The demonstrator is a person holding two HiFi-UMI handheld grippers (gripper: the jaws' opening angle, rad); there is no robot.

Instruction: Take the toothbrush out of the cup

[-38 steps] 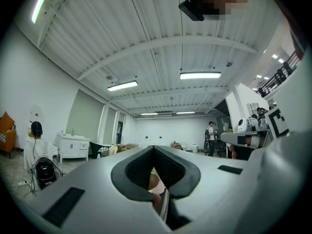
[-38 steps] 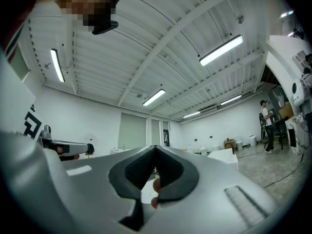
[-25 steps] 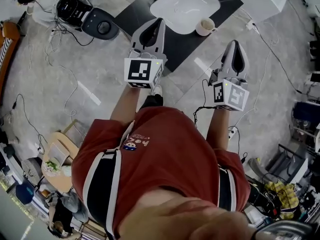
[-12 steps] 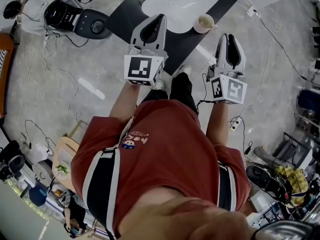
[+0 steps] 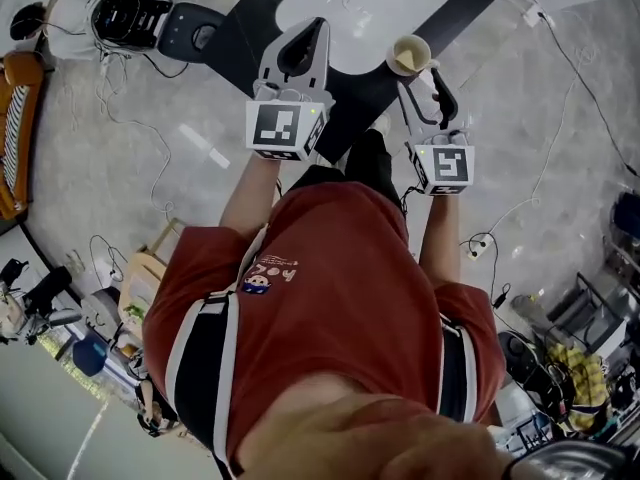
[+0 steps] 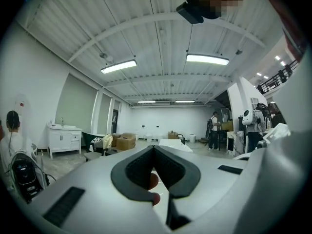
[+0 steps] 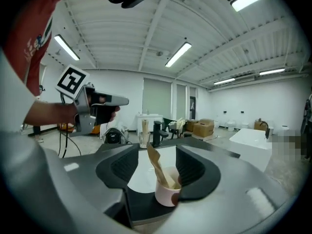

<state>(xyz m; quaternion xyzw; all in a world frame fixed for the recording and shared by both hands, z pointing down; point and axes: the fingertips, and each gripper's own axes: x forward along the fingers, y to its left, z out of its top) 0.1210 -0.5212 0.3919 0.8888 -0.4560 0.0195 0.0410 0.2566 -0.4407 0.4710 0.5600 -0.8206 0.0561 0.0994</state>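
Right gripper view alone shows the toothbrush (image 7: pixel 157 165) clearly. It is a flat, tan, wooden-looking stick that stands head-up in the cup (image 7: pixel 167 192) and leans toward the left. Its upper part rises well clear of the rim. The cup is small, pale pink and upright, and it stands on a dark counter (image 5: pixel 345 93).

That same view frames cup and toothbrush in the gap of the right gripper (image 7: pixel 156 150). Its jaws stand wide apart and have just been opening, and neither pad presses on anything.

Head view reduces the toothbrush to a tan patch inside the cup's mouth. It does show the layout, though: the cup sits just beyond the right gripper's tips, at the right edge of a white basin (image 5: pixel 360 3) sunk in the counter.

To the left of the cup, the left gripper (image 5: pixel 318 30) reaches over the near rim of the basin. It is held beside the right one but apart from it, and its marker cube (image 5: pixel 285 128) faces up.

Left gripper view shows neither cup nor toothbrush. Its two dark jaws are pressed together with nothing held. Past them lies a long white room with a white cabinet (image 6: pixel 63 138) at far left and people (image 6: pixel 214 130) standing at far right.
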